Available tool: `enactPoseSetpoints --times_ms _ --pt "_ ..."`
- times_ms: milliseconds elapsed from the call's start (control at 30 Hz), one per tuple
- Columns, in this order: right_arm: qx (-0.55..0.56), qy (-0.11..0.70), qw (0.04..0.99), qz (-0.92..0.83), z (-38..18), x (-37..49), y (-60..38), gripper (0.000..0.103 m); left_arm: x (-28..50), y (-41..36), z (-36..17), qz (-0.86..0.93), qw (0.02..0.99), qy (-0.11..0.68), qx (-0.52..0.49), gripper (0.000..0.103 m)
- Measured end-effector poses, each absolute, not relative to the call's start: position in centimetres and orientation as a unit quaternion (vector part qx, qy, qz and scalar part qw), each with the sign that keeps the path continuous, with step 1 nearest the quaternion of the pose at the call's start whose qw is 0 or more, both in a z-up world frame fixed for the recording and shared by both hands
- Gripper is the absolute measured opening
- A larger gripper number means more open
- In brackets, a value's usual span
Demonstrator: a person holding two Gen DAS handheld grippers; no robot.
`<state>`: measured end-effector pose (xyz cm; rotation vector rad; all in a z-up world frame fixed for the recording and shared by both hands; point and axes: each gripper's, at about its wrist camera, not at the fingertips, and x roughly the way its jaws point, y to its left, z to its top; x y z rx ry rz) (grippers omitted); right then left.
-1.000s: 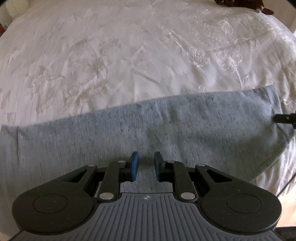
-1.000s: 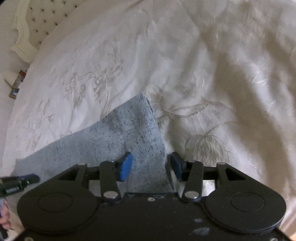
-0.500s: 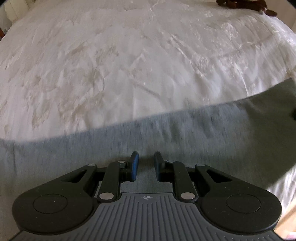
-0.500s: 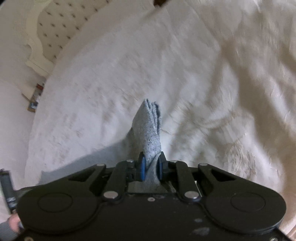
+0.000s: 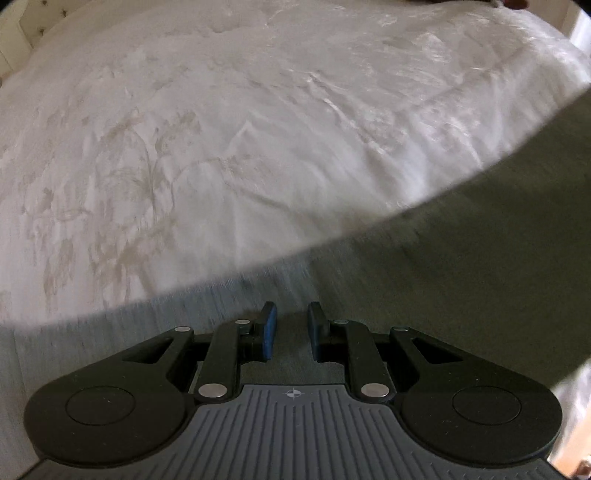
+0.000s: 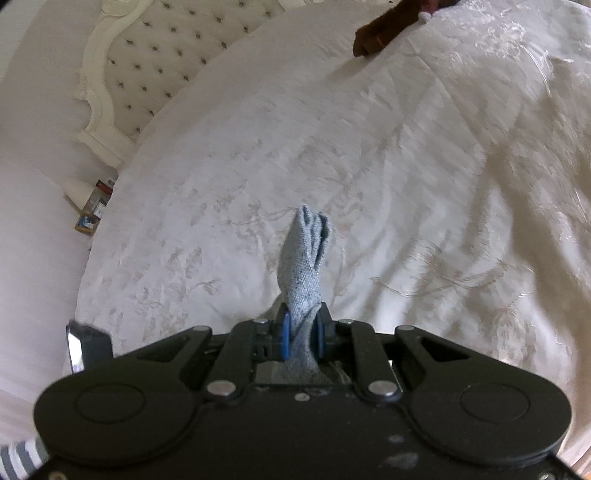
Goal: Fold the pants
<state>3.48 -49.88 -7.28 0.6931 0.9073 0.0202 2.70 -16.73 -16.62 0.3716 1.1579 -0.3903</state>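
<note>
Grey knit pants (image 5: pixel 461 266) are lying across the white embroidered bedspread (image 5: pixel 229 140), spanning the left wrist view from its lower left corner up to its right edge, so the long axis is running roughly side to side and tilting upward toward the right. Compared with a second ago, the right tool (image 6: pixel 302 334) is no longer open over the flat corner: its blue pads (image 6: pixel 284 338) are now clenched on a bunched end of the pants (image 6: pixel 304 266), and that end is standing up off the bedspread, its tip pointing away from the tool toward the tufted headboard (image 6: pixel 147 70). Half a second ago the pinch was already made; since then the lift is increasing, with more bedspread showing under the raised end. The right-hand stretch of cloth in the left view is darker and blurred, consistent with it rising. The left tool (image 5: pixel 289 328) is hovering over the near part of the pants with its pads apart, holding nothing, as before. Judgement: the first fold is starting, with the gripped end likely being carried over toward the other end. A brown object (image 6: pixel 380 33) is sitting near the headboard, well apart from the pants.
</note>
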Motion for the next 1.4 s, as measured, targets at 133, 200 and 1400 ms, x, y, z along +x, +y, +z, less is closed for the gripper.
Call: enactPoseSetpoints --times_ms 133,200,1400 --pt "0.322 0.424 0.846 0.008 -6.3 3.5 -49.0 0.015 -0.7 -16.3 -16.9 -0.204 0.790 0.545 0.191 0.018" --pt "0.320 0.423 0.847 0.005 -5.9 3.4 -48.6 0.015 -2.2 -16.1 -17.2 -0.214 0.784 0.551 0.190 0.018" --pt "0.181 0.493 0.846 0.090 -9.2 7.5 -6.8 0.016 -1.4 15.3 -9.8 -0.128 0.835 0.530 0.074 0.018"
